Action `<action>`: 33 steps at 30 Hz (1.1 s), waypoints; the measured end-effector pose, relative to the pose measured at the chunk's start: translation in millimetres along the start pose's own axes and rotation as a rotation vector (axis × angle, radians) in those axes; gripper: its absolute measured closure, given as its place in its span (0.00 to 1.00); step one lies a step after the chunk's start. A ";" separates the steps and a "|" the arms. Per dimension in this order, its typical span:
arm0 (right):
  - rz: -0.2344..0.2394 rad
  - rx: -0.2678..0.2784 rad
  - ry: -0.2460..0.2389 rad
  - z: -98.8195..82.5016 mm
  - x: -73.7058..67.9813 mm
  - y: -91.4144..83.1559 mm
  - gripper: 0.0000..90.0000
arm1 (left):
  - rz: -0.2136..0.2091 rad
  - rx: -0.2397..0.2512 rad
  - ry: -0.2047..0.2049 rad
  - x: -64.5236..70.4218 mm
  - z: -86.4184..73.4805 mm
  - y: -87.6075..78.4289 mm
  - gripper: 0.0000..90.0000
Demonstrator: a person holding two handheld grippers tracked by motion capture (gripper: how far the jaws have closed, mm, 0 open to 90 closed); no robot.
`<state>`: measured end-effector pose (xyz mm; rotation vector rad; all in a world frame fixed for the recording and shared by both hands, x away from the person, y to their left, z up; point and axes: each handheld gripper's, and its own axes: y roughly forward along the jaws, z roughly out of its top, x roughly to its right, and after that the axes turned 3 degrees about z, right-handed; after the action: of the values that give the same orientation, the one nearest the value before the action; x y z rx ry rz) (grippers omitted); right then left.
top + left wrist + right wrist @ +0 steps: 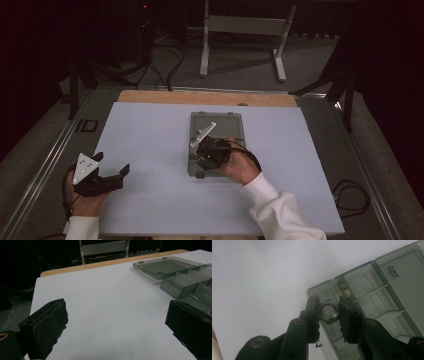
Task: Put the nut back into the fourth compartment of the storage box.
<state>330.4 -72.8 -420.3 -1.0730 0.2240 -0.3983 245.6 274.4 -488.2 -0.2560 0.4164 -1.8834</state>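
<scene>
Two grippers were at work: at the near left, the left gripper (111,169) rested on the table (150,150) with jaws spread wide and nothing in them. Right of it, the right gripper (328,311) pinched a nut (328,311) by its flats above the box (372,302), near its near-left corner. Such a thin grip risked the nut twisting free and dropping into the wrong compartment or rolling off across the table.
</scene>
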 end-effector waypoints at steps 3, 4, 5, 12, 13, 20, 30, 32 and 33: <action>-0.002 0.004 0.012 -0.2 2.5 -2.0 0.78 | 0.000 0.000 0.000 0.0 0.0 0.0 0.04; -0.006 0.005 0.019 -0.4 5.6 -4.5 0.78 | 0.000 0.000 0.000 0.0 0.0 0.0 0.04; -0.009 0.007 0.021 -0.4 7.0 -5.5 0.78 | 0.000 0.000 0.000 0.0 0.0 0.1 0.04; -0.020 0.008 0.049 -2.7 17.9 -9.8 0.78 | 0.000 0.000 0.000 0.0 0.0 0.0 0.04; -0.022 0.008 0.053 -3.2 19.6 -10.2 0.78 | 0.000 0.000 0.000 0.0 0.0 0.0 0.04; -0.037 0.003 0.085 -6.9 31.3 -12.1 0.78 | 0.000 0.000 0.000 0.0 0.0 0.0 0.04; -0.051 -0.002 0.132 -11.3 44.2 -11.2 0.78 | 0.001 0.001 -0.002 -0.1 0.0 0.1 0.04; -0.053 -0.003 0.141 -12.2 47.0 -10.9 0.78 | 0.000 0.000 -0.002 -0.1 0.0 0.0 0.04; -0.055 -0.005 0.149 -12.7 48.2 -11.0 0.78 | 0.001 0.000 -0.001 -0.1 0.0 0.0 0.04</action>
<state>367.2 -107.9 -415.8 -1.0572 0.3282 -0.5276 245.7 274.5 -488.2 -0.2570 0.4153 -1.8827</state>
